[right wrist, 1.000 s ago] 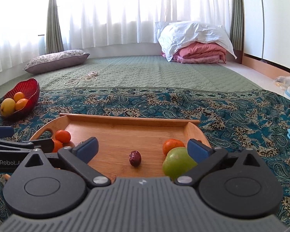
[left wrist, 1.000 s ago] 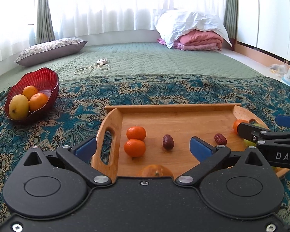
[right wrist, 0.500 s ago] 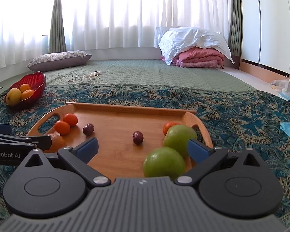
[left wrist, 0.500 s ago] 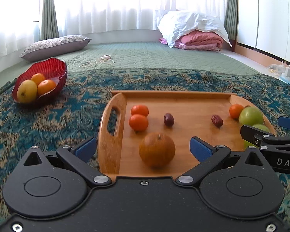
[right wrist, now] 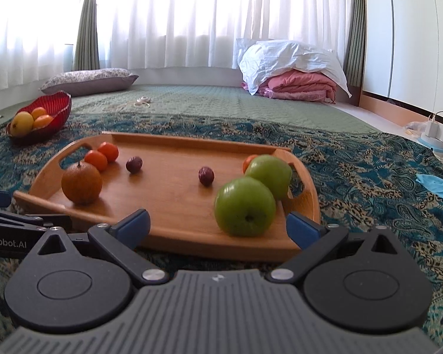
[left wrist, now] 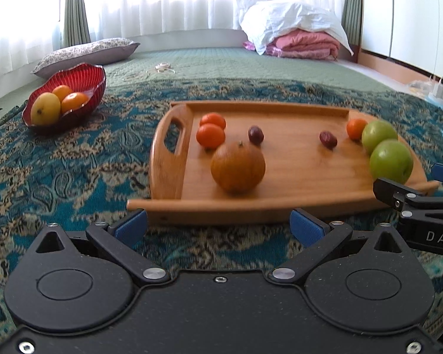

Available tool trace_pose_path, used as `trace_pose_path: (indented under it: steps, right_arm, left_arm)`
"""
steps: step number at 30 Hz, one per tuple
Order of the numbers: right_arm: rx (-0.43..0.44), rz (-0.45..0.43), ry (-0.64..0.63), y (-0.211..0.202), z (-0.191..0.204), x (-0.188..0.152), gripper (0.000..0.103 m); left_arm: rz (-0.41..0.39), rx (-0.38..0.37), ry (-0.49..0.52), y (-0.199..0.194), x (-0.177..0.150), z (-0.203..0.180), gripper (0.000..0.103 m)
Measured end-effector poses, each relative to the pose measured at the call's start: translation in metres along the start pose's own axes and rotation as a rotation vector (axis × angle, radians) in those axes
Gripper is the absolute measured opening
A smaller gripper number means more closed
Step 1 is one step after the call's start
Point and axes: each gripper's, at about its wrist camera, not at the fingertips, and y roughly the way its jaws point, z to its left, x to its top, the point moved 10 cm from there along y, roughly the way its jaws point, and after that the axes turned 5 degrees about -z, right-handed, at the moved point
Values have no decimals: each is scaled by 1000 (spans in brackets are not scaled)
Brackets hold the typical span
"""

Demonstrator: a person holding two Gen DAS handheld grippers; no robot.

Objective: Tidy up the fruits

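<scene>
- Left wrist view: the left gripper has its blue-padded fingers spread wide with nothing between them, held over the patterned blue cloth just short of the wooden tray.
- Straight ahead of the gap between the fingers, a large brownish-orange fruit sits on the tray near its near edge.
- Beyond that fruit, toward the left-finger side, two small tangerines lie touching each other beside the tray's handle slot, and a dark date lies just right of them.
- Ahead of the right finger lie a second date, a third tangerine and two green apples, the apples touching at the tray's right end.
- Far out past the left finger, a red bowl on the cloth holds a yellow fruit and two oranges.
- At the right edge, the right gripper shows from the side.
- Right wrist view: the right gripper is also spread wide and empty, its fingers over the tray's near rim.
- The nearer green apple sits just ahead of the gap, closer to the right finger; the other apple touches it behind.
- The brownish-orange fruit lies ahead of the left finger, and the red bowl is far off to that side.
</scene>
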Motion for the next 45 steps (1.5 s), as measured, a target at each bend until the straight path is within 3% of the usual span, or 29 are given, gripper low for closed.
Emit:
trace_pose_path:
  steps: [9, 20, 45]
  right_arm:
    - [-13, 61, -1, 10, 0, -27, 103]
    - [0, 135, 17, 25, 0, -43, 103]
    - [-3, 127, 22, 25, -1, -46, 103]
  left_arm:
    - [50, 0, 0, 10, -22, -2, 103]
    - [54, -6, 25, 16, -28, -7, 103]
    - [68, -11, -5, 18, -28, -4, 103]
